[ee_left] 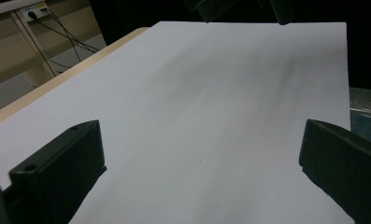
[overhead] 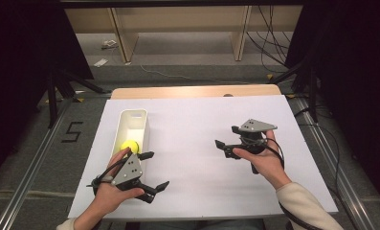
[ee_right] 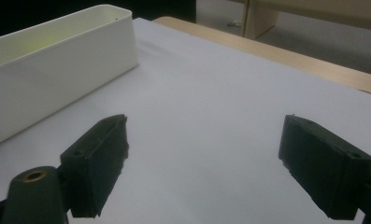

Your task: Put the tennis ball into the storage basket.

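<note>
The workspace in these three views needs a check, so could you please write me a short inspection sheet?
Surface: white sheet covering a wooden table.
Job's things: white bin at left; yellow ball inside it.
Clutter: nothing seen on the sheet.
Grippers: left gripper and right gripper both hand-held, jaws apart, nothing between them.
Cables: one trails from each gripper; more lie on the floor beyond.
Surroundings: wooden shelving, dark curtains, a floor marking "5".
</note>
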{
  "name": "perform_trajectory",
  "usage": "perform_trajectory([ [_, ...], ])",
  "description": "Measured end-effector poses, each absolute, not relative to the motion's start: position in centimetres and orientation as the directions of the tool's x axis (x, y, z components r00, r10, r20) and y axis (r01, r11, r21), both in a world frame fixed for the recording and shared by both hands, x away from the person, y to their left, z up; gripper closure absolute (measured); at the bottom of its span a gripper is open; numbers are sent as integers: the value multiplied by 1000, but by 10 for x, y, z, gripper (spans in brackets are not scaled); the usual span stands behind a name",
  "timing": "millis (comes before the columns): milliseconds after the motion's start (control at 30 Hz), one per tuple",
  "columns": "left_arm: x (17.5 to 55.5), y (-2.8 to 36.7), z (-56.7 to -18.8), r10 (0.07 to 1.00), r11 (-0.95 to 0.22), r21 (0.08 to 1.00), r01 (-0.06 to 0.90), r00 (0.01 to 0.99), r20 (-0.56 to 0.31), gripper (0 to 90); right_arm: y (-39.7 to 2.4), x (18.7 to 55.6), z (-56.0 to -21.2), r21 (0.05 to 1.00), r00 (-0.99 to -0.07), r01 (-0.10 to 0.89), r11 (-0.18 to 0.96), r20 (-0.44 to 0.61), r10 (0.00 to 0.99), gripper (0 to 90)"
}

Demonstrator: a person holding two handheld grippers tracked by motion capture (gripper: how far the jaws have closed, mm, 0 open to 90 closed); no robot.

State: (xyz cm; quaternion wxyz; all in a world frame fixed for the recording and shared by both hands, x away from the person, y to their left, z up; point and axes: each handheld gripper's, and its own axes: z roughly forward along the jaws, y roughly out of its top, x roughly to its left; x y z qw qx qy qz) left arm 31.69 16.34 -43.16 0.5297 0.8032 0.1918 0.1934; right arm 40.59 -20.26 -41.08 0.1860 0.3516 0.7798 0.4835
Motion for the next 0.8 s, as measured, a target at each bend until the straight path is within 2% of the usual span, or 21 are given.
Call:
perform_trajectory([
  [800,317,164,-431,519,-360,927,104,848,107,0,-239,382,-419,879,-645,388,279,43,763,164],
])
